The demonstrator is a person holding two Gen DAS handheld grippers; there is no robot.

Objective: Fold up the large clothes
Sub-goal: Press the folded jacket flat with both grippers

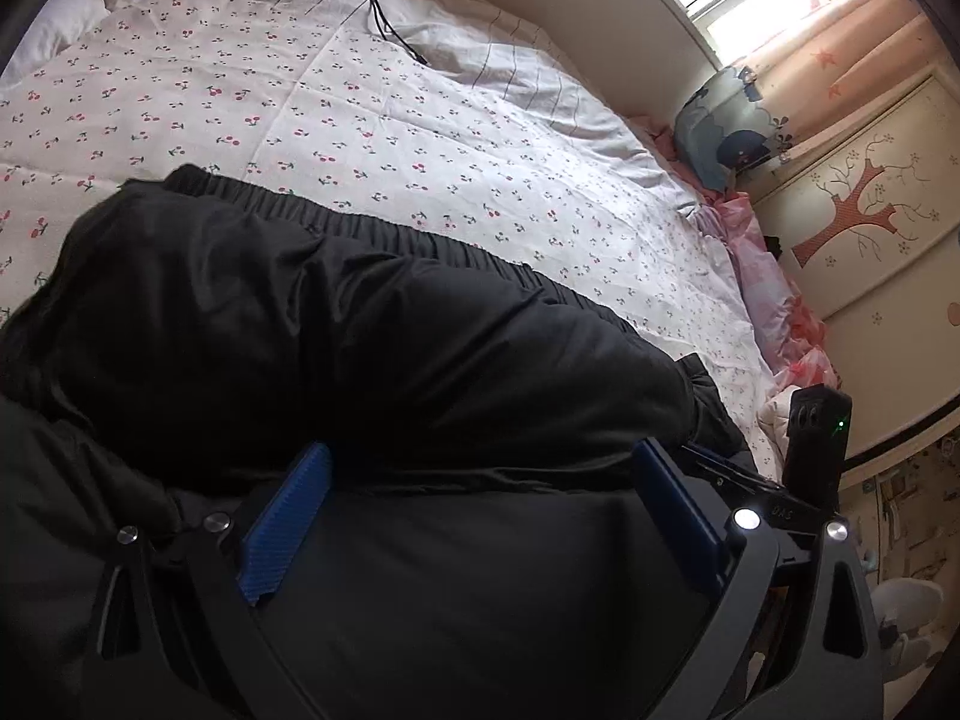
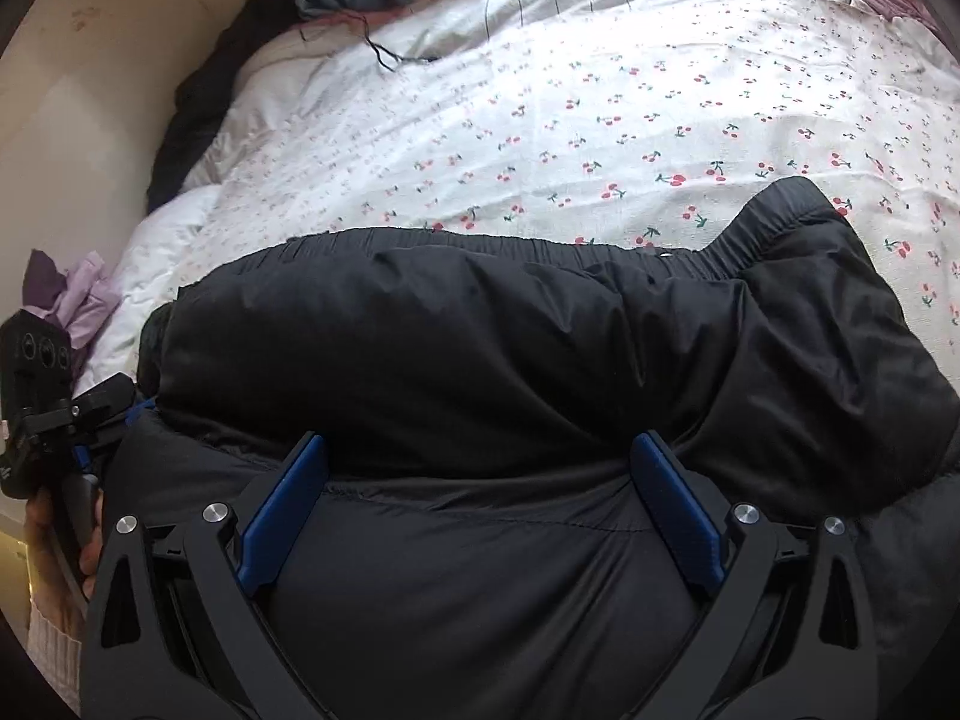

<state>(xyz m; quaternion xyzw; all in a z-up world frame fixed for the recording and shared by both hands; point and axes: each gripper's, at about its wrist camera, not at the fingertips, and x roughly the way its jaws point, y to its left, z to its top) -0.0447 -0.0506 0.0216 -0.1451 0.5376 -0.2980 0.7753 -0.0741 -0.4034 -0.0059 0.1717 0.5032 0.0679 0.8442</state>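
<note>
**Left wrist view: black padded jacket bunched on the cherry-print bed, both tools spread wide**

Left wrist view. Black padded jacket (image 1: 360, 330) lies in a puffy heap on the cherry-print duvet (image 1: 372, 120) of the bed. Elastic gathered hem runs along the jacket's far edge, toward the duvet's open area. Left tool (image 1: 480, 504) sits low over the near part of the jacket, jaws spread wide; blue pads (image 1: 282, 534) stand well apart with dark fabric bulging up between them. Cannot tell whether the pads press into the cloth or only rest against it. Nothing is pinched.

Beyond the jacket: a black cable (image 1: 384, 12) trails across the duvet's far side. A blue-grey cartoon pillow (image 1: 726, 132) leans by the duvet's right edge, with pink bedding (image 1: 774, 282) bunched just below it. A cabinet door with a tree decal (image 1: 864, 210) stands past the pillow.

Right wrist view. Same jacket (image 2: 510, 348), a folded roll across the frame, stitched quilting seam near the tool. Right tool (image 2: 480, 498) also wide, fabric lying between its blue pads (image 2: 678, 516), no grip closed on it. Purple cloth (image 2: 78, 294) lies off the jacket's left end, at the duvet's (image 2: 600, 90) edge.
</note>
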